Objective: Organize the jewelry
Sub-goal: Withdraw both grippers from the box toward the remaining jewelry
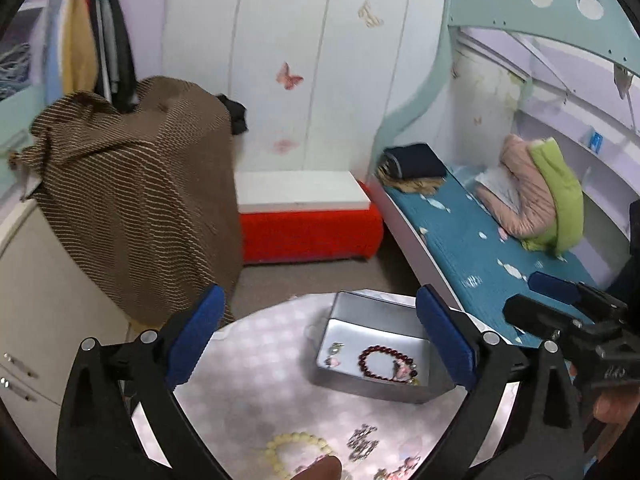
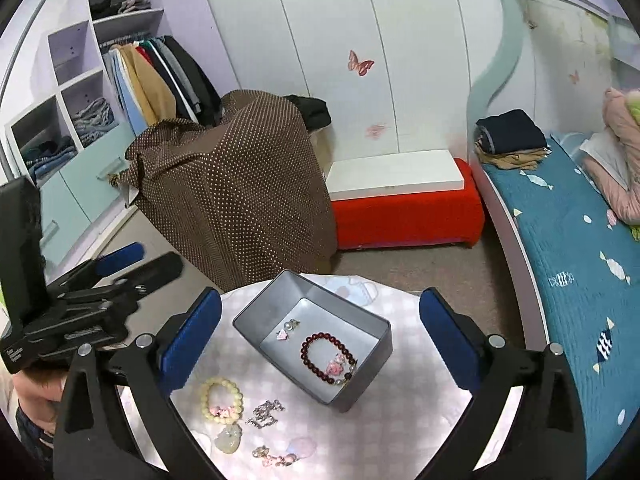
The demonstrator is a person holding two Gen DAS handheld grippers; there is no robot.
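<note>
Left tongs (image 1: 320, 332): spread wide, nothing between the blue pads, hanging above the surface; also seen at 9 o'clock in the right wrist view (image 2: 132, 264).
Right tongs (image 2: 320, 332): spread wide, pinching nothing, over the tin; seen at 3 o'clock in the left wrist view (image 1: 560, 292).
Surface (image 2: 360, 432): round, covered in a pale pink checked cloth.
Tin (image 2: 360, 380): grey, rectangular, open-topped, near the middle of the surface, set at a slant.
Red bracelet (image 2: 326, 356): dark beads with a pink charm, flat on the tin floor, toward 4 o'clock of its inside.
Earrings (image 2: 289, 329): small pair with a pearl and a pink piece, in the tin, at 10 o'clock of the red bracelet, apart from it.
Cream bracelet (image 2: 221, 400): pale beads with pink charms, on the cloth outside the tin, at 8 o'clock of it.
Silver piece (image 2: 265, 414): sparkly, on the cloth just beside the cream bracelet at 3 o'clock; kind not clear.
Pale pendant (image 2: 228, 438): whitish, just below the cream bracelet at 6 o'clock.
Pink trinkets (image 2: 276, 456): small cluster near the surface edge at 6 o'clock; details too small to tell.
Fingertip (image 1: 316, 468): showing at 6 o'clock in the left wrist view, over the cream bracelet.
Brown cloth (image 2: 240, 184): dotted, draped over something bulky behind the surface at 11 o'clock.
Red bench (image 2: 408, 212): at 12 o'clock, with a white slab on top.
Bed (image 2: 568, 248): teal cover, at 3 o'clock, folded clothes at its head.
</note>
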